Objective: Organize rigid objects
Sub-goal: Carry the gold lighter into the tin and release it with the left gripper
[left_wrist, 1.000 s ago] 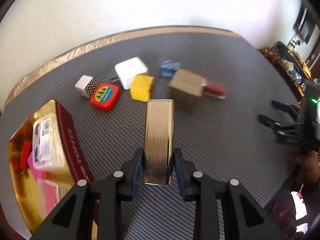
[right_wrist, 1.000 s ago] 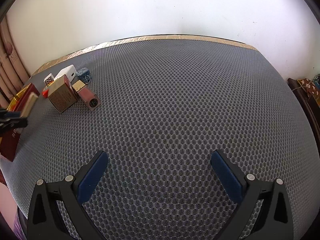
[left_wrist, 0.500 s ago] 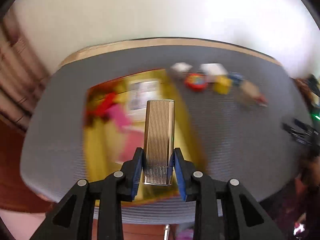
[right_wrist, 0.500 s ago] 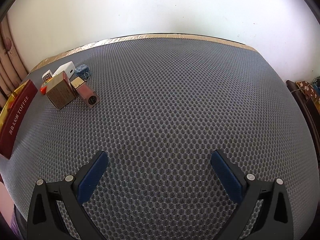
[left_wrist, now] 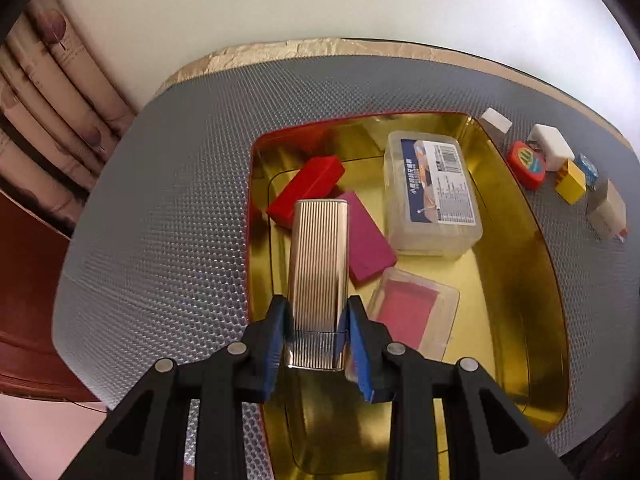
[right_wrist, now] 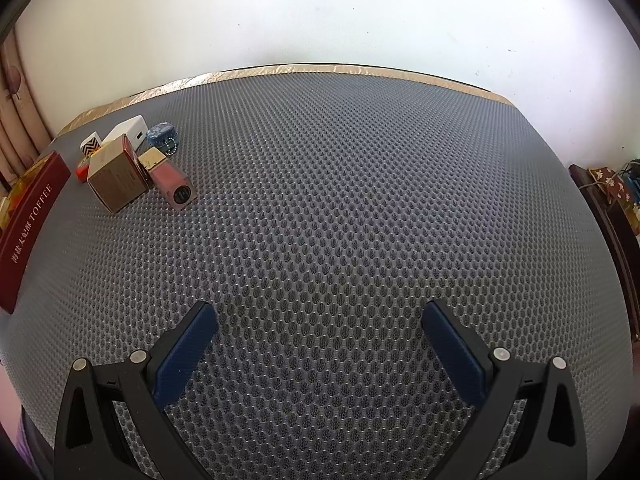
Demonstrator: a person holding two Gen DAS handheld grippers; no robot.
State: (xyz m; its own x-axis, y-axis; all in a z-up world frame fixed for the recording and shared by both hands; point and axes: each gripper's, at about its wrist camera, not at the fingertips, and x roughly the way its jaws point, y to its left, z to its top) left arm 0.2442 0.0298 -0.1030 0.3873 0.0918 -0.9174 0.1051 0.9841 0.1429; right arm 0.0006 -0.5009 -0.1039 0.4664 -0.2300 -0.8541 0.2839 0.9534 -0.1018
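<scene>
Ribbed silver metal fills the grip of the left tongs (left_wrist: 316, 334), clenched on a slim metal case (left_wrist: 318, 276) held above the gold tin (left_wrist: 536, 264). Just beyond the case in the tin lie a magenta block (left_wrist: 368, 240) and a red block (left_wrist: 306, 190), with a clear pink-filled box (left_wrist: 416, 312) to its right and a labelled clear box (left_wrist: 434, 188) farther right. The right tongs (right_wrist: 319, 350) gape released over the grey mesh bench (right_wrist: 360, 200); far to their left stand a tan carton (right_wrist: 116, 178) and a pink tube (right_wrist: 172, 184).
</scene>
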